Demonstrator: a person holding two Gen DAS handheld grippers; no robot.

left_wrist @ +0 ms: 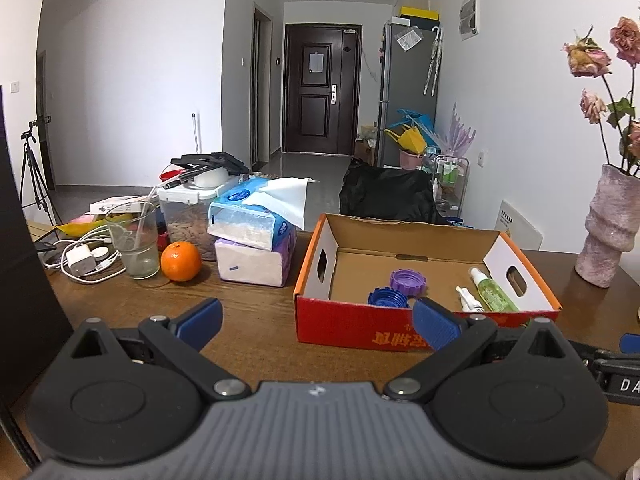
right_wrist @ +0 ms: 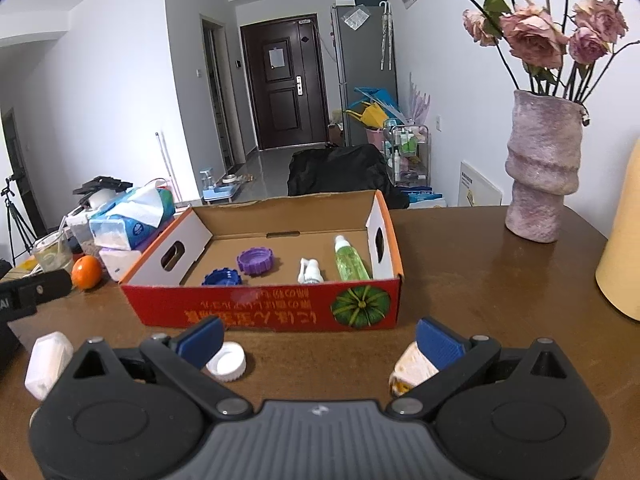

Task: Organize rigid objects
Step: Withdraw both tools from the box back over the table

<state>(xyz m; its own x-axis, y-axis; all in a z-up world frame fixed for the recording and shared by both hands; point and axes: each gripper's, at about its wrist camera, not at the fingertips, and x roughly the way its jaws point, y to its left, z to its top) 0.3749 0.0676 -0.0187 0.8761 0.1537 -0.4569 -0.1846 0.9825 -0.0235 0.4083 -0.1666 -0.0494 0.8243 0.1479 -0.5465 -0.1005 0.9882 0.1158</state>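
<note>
Right wrist view: we see the right gripper (right_wrist: 320,340) spread wide, holding nothing, low over the table (right_wrist: 480,280).
Left gripper (left_wrist: 316,322): wide open too, empty.
Box (right_wrist: 260,312): just ahead of both.
Green bottle (right_wrist: 350,262): lying in the box's right end, long axis front to back, cap pointing away from us.
Small spray (right_wrist: 308,272): lying just left of it.
Blue cap (right_wrist: 222,278), purple cap (right_wrist: 258,260): left half.
White cap (right_wrist: 228,360): on the table before the box.

At frame centre, the cardboard box (right_wrist: 256,312) is red outside with orange lettering and a green pumpkin print, plain brown inside. In it lie a purple cap (right_wrist: 258,261), a blue cap (right_wrist: 222,279) and a green spray bottle (right_wrist: 349,261). Lower left, a white cap (right_wrist: 226,361) lies on the brown wood-grain table (right_wrist: 480,300).
</note>
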